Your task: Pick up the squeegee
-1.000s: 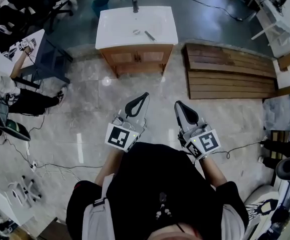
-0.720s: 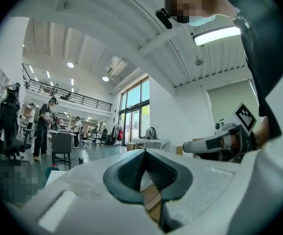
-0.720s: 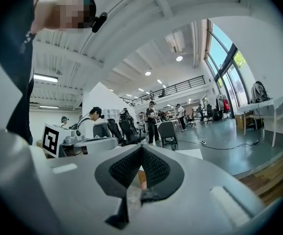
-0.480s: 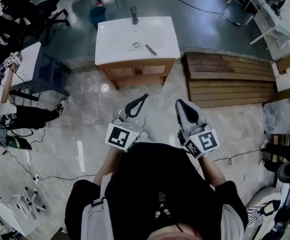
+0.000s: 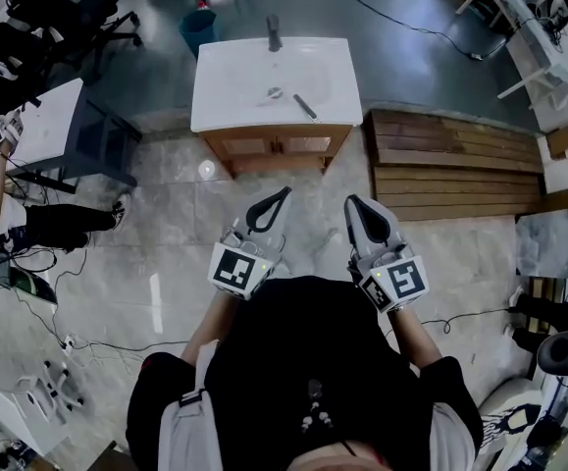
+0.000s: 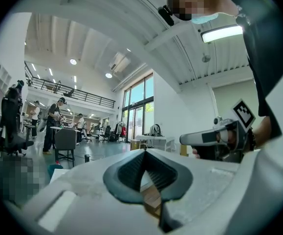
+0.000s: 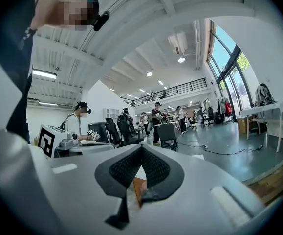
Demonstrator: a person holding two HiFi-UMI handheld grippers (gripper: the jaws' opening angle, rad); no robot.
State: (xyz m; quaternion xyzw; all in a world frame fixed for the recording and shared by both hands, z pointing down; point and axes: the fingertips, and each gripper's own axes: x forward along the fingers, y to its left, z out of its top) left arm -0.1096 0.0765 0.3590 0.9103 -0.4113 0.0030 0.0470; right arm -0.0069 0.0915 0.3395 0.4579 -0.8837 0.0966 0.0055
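Note:
The squeegee (image 5: 305, 106), a short dark bar, lies on the white sink top (image 5: 227, 106) of a wooden vanity ahead of me, right of the drain. My left gripper (image 5: 284, 193) and right gripper (image 5: 350, 201) are held side by side in front of my body, well short of the vanity, both pointing toward it. Each is shut with nothing between its pads. In the left gripper view the left gripper (image 6: 144, 151) shows its tips meeting, with the right gripper (image 6: 185, 140) beside it. The right gripper view shows the right gripper (image 7: 141, 147) closed the same way.
A dark faucet (image 5: 274, 32) stands at the back of the sink. A slatted wooden platform (image 5: 450, 165) lies on the floor to the right. A blue bin (image 5: 197, 26) is behind the vanity, a dark table (image 5: 97, 135) to the left. Cables (image 5: 97, 324) cross the tiled floor.
The vanity has come nearer in the head view as I walk toward it. Both grippers keep their side-by-side pose and stay shut.

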